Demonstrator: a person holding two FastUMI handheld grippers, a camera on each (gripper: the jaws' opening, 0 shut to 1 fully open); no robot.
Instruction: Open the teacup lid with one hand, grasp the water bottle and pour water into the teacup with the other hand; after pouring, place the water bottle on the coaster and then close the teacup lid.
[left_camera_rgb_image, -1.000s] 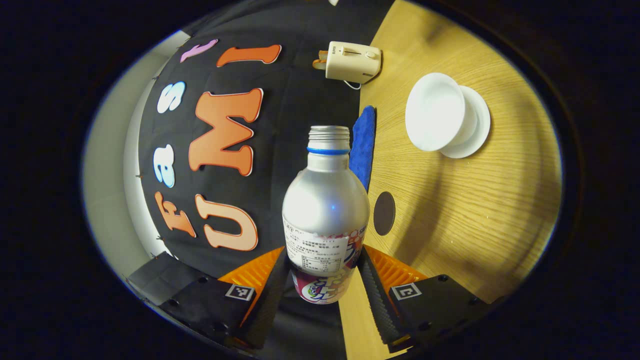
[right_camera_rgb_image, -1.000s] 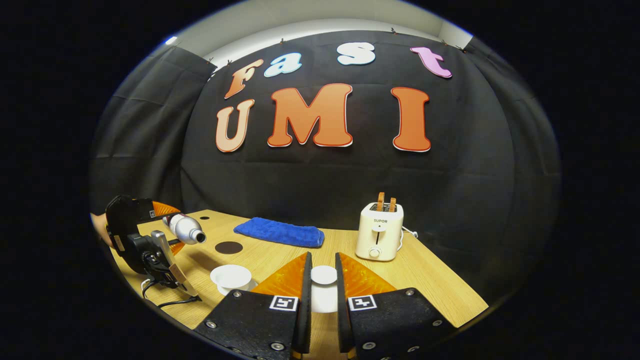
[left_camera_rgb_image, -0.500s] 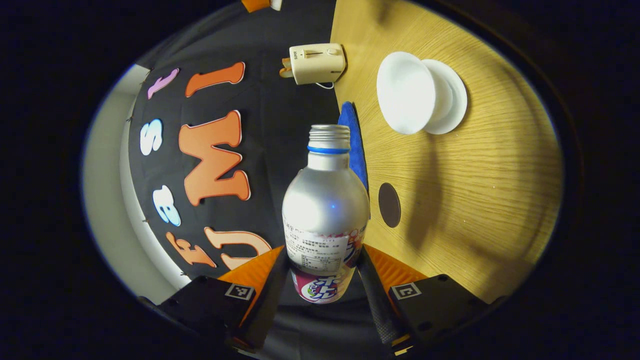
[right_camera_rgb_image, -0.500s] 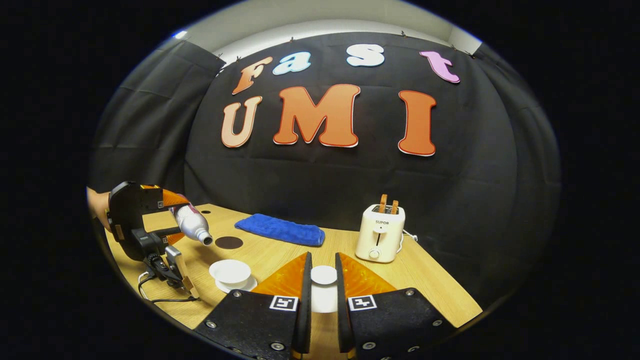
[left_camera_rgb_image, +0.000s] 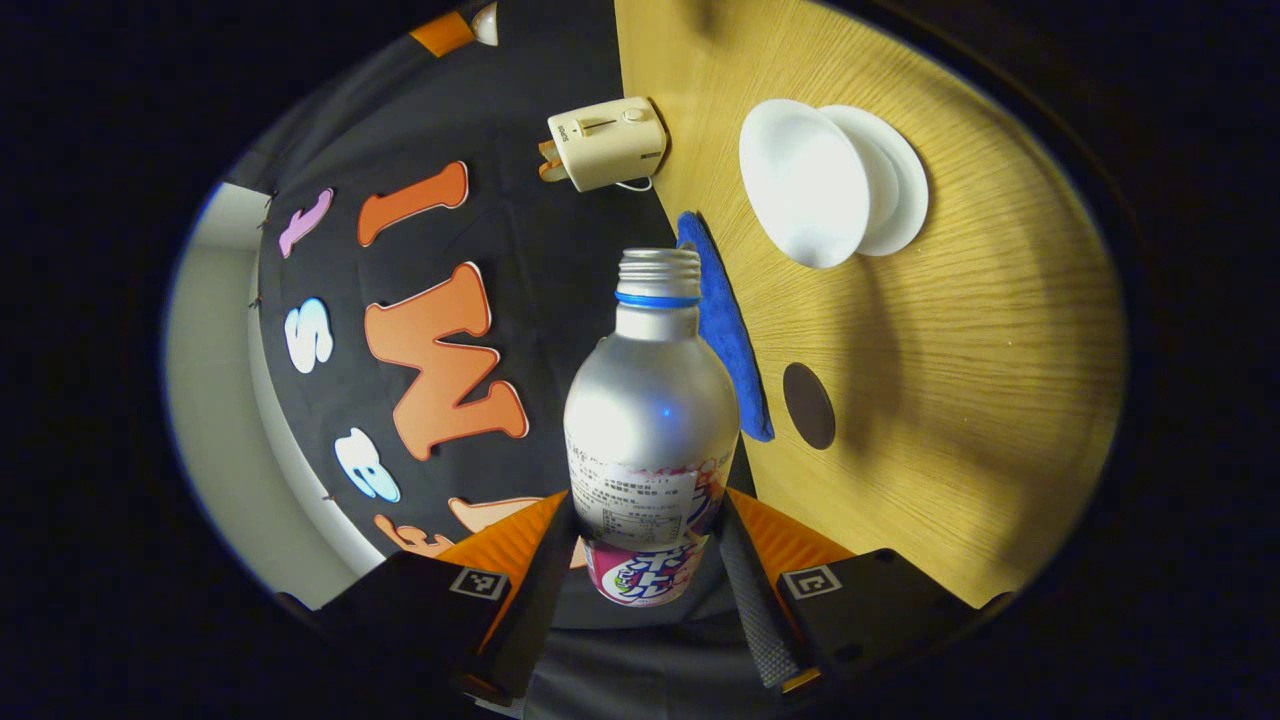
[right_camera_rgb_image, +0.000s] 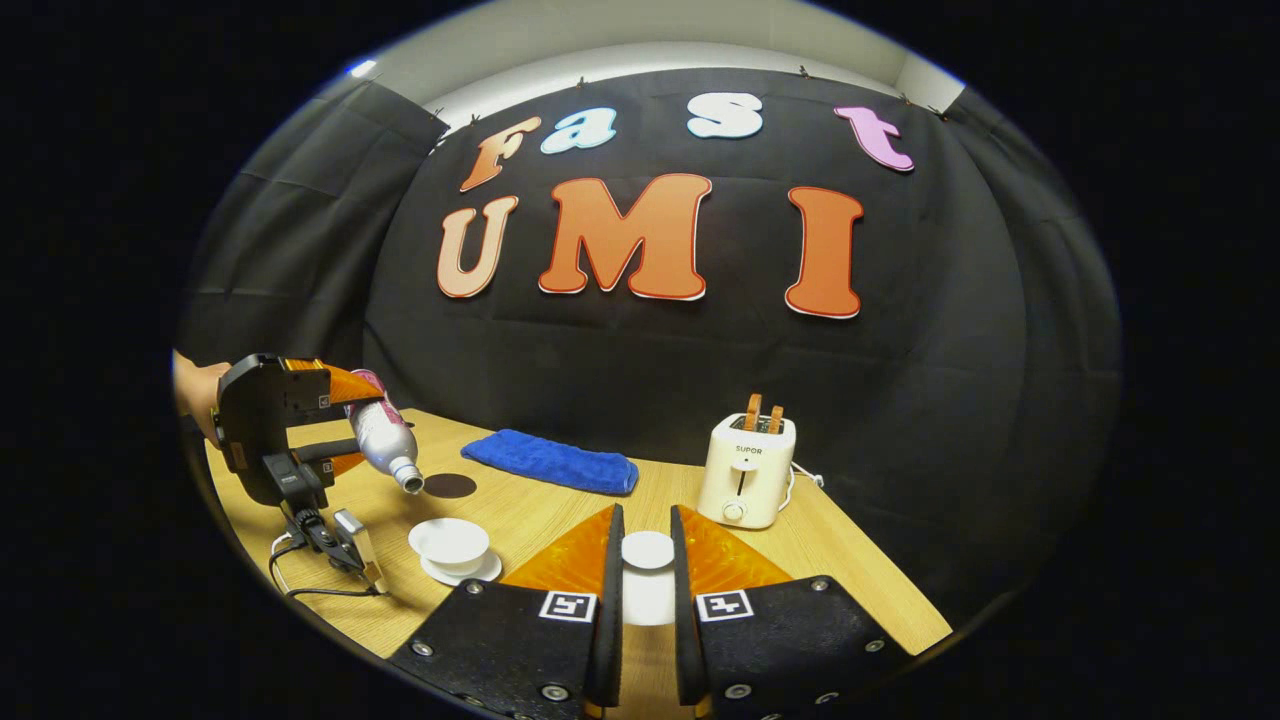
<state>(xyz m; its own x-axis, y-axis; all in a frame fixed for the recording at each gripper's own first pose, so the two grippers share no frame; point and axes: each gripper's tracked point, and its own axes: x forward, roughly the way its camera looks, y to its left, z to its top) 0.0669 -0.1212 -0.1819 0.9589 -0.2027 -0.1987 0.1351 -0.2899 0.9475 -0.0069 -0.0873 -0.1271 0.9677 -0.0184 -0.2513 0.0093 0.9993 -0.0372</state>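
Step in hand: the pour. The left gripper (left_camera_rgb_image: 645, 560) is clamped on the lower body of the water bottle (left_camera_rgb_image: 650, 420), one finger on each side of the label. In the right gripper view the same bottle (right_camera_rgb_image: 385, 445) is tilted mouth-down, its open neck up and to the left of the teacup (right_camera_rgb_image: 448, 543), not clearly over it. The cap is off. No water stream can be made out (too small to tell).

The right gripper (right_camera_rgb_image: 645, 585) is nearly closed on the white teacup lid (right_camera_rgb_image: 648, 550), which sits between its fingers, held clear of the cup; both fingers appear to touch it, though the contact is hard to confirm from this angle.

The teacup (left_camera_rgb_image: 805, 190) stands open on its white saucer (left_camera_rgb_image: 895, 195) on the wooden counter (left_camera_rgb_image: 980, 380). The dark round coaster (left_camera_rgb_image: 808, 405) lies bare, beside the blue towel (left_camera_rgb_image: 725, 320). A toaster (right_camera_rgb_image: 745, 470) stands at the back.

Next move, as I judge it: bring the bottle mouth over the cup, and tilt further only once centred, or water lands on the saucer.

Hard to make out: the water level in the bottle (opaque metal), whether the cup holds anything yet, and the bottle's base, hidden behind the fingers. The hand (right_camera_rgb_image: 195, 390) holding the left gripper is cut off at the edge of the right gripper view.
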